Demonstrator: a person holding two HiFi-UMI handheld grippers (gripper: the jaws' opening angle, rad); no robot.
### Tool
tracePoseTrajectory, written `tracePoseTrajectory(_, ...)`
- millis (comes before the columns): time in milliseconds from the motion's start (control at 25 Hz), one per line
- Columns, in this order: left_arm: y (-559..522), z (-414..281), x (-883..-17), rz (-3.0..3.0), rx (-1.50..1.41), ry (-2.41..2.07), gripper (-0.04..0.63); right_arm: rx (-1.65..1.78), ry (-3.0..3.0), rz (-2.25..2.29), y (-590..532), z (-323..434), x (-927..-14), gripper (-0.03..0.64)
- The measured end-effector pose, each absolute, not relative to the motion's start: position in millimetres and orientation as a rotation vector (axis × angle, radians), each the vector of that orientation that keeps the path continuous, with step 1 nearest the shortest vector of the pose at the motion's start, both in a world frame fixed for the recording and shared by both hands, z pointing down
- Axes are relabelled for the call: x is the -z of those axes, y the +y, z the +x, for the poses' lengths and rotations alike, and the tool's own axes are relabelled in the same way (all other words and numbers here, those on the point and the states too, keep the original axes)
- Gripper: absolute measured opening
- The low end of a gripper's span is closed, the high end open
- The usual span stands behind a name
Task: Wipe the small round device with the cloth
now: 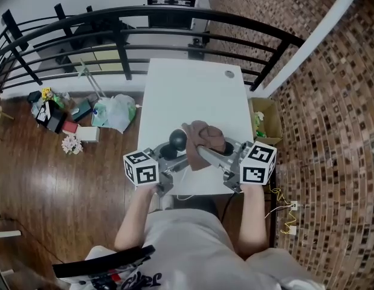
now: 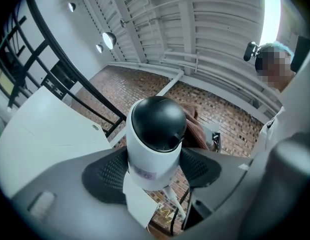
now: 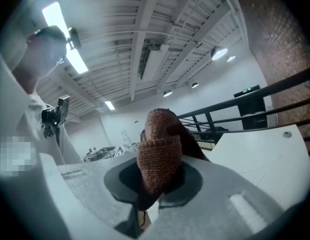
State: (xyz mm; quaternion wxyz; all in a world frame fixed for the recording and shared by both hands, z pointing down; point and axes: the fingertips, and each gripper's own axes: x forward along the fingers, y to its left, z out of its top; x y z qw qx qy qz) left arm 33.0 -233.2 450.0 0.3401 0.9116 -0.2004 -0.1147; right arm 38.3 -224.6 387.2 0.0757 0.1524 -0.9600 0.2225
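Note:
The small round device (image 1: 177,140), a white body with a black dome (image 2: 158,122), is held above the white table (image 1: 199,92) near its front edge. My left gripper (image 2: 153,173) is shut on its white body (image 2: 152,164), both dark pads pressing its sides. The brown knitted cloth (image 1: 206,139) is bunched between the jaws of my right gripper (image 3: 156,180), which is shut on it. In the right gripper view the cloth (image 3: 159,151) hides whatever lies behind it. In the head view the cloth sits right beside the device's dome, touching or nearly so.
A thin cable (image 2: 176,206) hangs from the device. A black railing (image 1: 144,23) runs behind the table. Bags and clutter (image 1: 84,115) lie on the wooden floor at left, a cardboard box (image 1: 265,118) at right. A small round grommet (image 1: 229,74) sits at the table's far right.

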Motion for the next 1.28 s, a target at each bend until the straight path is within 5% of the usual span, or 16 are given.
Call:
tracePoseTrajectory(240,-228.6,29.6,-444.0,2.444,0.305,-0.501,0.350,-0.642,-2.936,0.182,-192.3,32.3,-372.3,0.029)
tracePoseTrajectory(560,-188.9,53.7,-405.0,2.598,0.242,-0.231,0.350,-0.659,-2.942,0.880,-276.4,98.3,-360.8,0.029)
tracePoseTrajectory(920,-173.9,73.4,-399.8,2.605,0.248,-0.091,0.350,-1.029,-3.029,0.300,-235.2,66.8,-368.4,0.026)
tracePoseTrajectory(1280,-210.5,63.1,-408.1,2.520,0.313,-0.301,0.350,-0.910,-3.019,0.185,-201.1,67.3,-354.5,0.028)
